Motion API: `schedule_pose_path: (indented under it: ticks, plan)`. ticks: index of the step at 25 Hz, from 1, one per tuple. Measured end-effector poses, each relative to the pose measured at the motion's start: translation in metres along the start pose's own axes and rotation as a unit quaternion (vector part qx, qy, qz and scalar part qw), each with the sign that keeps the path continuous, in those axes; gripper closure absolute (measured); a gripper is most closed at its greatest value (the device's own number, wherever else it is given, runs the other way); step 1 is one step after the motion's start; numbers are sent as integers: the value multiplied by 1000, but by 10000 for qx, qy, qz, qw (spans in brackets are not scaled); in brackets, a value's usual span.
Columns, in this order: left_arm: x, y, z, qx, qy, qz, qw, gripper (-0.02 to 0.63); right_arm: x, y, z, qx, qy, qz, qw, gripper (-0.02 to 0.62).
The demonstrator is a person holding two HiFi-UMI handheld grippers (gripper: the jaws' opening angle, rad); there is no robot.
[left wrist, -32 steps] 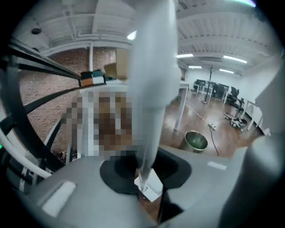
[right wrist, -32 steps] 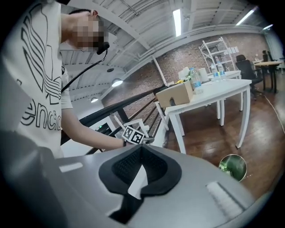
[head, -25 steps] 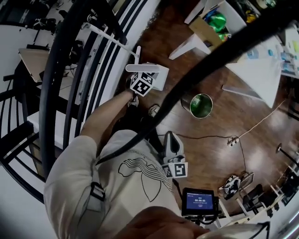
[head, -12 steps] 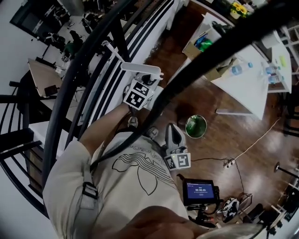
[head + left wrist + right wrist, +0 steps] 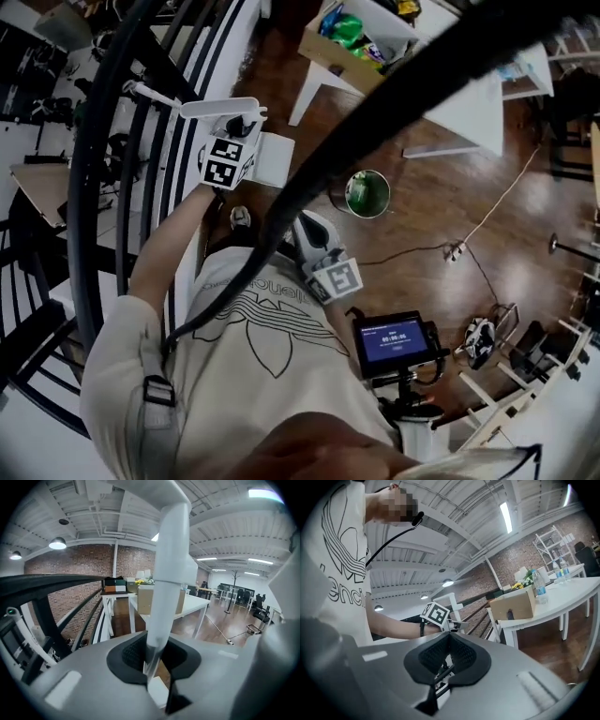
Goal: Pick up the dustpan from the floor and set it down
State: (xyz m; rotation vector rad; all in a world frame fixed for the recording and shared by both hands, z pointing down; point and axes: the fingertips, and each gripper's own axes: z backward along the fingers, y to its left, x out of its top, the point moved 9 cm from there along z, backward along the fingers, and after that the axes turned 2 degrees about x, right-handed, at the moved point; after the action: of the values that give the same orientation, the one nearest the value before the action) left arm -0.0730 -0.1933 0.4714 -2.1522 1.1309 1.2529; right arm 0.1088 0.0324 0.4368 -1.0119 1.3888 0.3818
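Shirt (image 5: 253, 356), pale and printed with a line drawing, fills the foreground of the head view. A small lit screen (image 5: 392, 342) sits on its stand just to your right.

Your right hand-held gripper (image 5: 306, 225) is close in front of your body. In the right gripper view its jaws (image 5: 443, 665) are drawn together at the tips with nothing between them.

Your left hand-held gripper (image 5: 240, 129) reaches further out, beside the black railing (image 5: 122, 141). In the left gripper view its jaws (image 5: 157, 660) are closed only partway and clamp the white handle of the dustpan (image 5: 166, 573). The handle rises straight up between the pads. The dustpan's pan (image 5: 272, 157) hangs just beside and below that gripper, clear of the wooden floor (image 5: 422, 216).

Beyond the pan, a green bucket (image 5: 367, 192) stands on the floor, apart from the dustpan. A thin cord runs across the boards to its right.

Farthest off is a white surface (image 5: 487, 98) on white legs. A cardboard box (image 5: 333, 47) rests at its edge.
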Motion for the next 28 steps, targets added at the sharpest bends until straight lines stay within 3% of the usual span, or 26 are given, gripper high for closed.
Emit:
schedule_pose_path:
  ticks: [4,11,17,21,22,24,28]
  plan:
    - [-40,14,-35,4,193,-159,9997,525,-20,0,-5,-33,341,-43,9994,594]
    - [-106,11,-92,33,775,34,9970,523,-39,1,17,-433,662,-382,9961,592]
    - [-139,1,-112,-71,1142,-192,9932,523,-40,1,34,-672,644,-405,9948,592]
    - [-142,6,-115,21,1129,-332,9931,520,-39,-5,38,-680,670,-359,9948,593]
    - [-141,8,-115,104,1187,-487,9917,506,-39,-7,37,-669,676,-356,9948,594]
    - [-144,11,-112,413,1406,-795,9860,379,-36,-9,34,-625,661,-351,9952,592]
    - [-155,15,-74,1014,1564,-896,9784,299,-31,-9,30,-398,527,-299,9974,592]
